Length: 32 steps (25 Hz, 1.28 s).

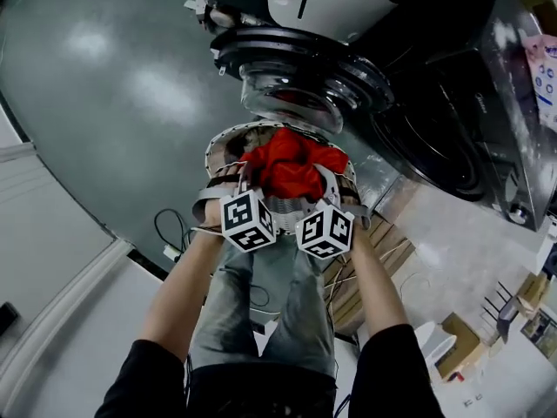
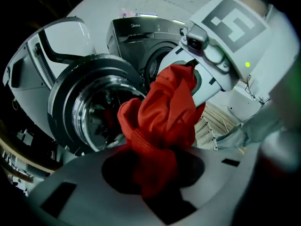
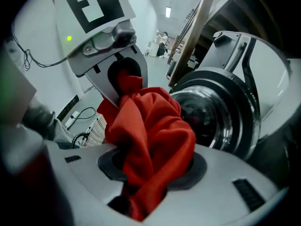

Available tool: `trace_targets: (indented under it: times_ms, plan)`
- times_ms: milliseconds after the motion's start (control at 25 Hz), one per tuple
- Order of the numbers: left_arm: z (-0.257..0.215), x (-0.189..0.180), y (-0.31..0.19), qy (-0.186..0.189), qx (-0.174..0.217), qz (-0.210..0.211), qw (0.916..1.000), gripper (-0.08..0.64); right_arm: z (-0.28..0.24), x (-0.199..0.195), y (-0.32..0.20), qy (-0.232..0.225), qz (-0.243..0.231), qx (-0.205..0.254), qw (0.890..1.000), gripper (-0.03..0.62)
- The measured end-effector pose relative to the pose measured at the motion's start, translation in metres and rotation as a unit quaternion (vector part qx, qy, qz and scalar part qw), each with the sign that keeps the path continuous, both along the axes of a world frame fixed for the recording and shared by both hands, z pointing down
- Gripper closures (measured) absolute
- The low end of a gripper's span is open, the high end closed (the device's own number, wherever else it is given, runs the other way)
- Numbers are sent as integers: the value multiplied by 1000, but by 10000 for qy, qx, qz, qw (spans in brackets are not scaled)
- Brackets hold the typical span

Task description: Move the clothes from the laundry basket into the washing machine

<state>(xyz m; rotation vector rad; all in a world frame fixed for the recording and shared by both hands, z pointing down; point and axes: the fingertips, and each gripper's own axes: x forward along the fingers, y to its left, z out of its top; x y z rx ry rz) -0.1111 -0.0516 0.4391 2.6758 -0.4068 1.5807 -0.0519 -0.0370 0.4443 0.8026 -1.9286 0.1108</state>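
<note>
Left gripper [image 2: 154, 173], jaws narrowed, pinches one side of the red garment [image 2: 164, 117], and the right gripper [image 3: 141, 182] clamps the other. Between them the bundle hangs above the laundry basket [image 1: 228, 142], just short of the washing machine [image 1: 335, 3] and its open door [image 1: 296, 81] ahead. It is not yet loaded, and the basket possibly holds more.

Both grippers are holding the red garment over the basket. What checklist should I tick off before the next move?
1. Left gripper shut on red garment: ok.
2. Right gripper shut on the same garment: ok.
3. Garment's loose ends out of laundry basket: cannot tell, hidden beneath the grippers.
4. Washing machine door open: ok.
5. Drum opening unobstructed: cannot tell, too dark.
</note>
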Motion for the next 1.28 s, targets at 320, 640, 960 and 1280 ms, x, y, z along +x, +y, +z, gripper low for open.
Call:
trace_targets:
  times_ms: [320,640,960,1280]
  plan:
    - [-72,21,-2,163,191,356,9991,425,-72,21,1,94,633,328,9974,419]
    - [-121,79,15,177,585,861,9944,425,-120,77,22,180,1040,709,9919,419]
    - [-177,173,62,211,1083,1378,9843,425,-174,170,72,221,1604,1184,9797,420]
    - [-224,276,123,369,1594,1932,9674,425,-223,270,137,442,2173,1634,9613,420]
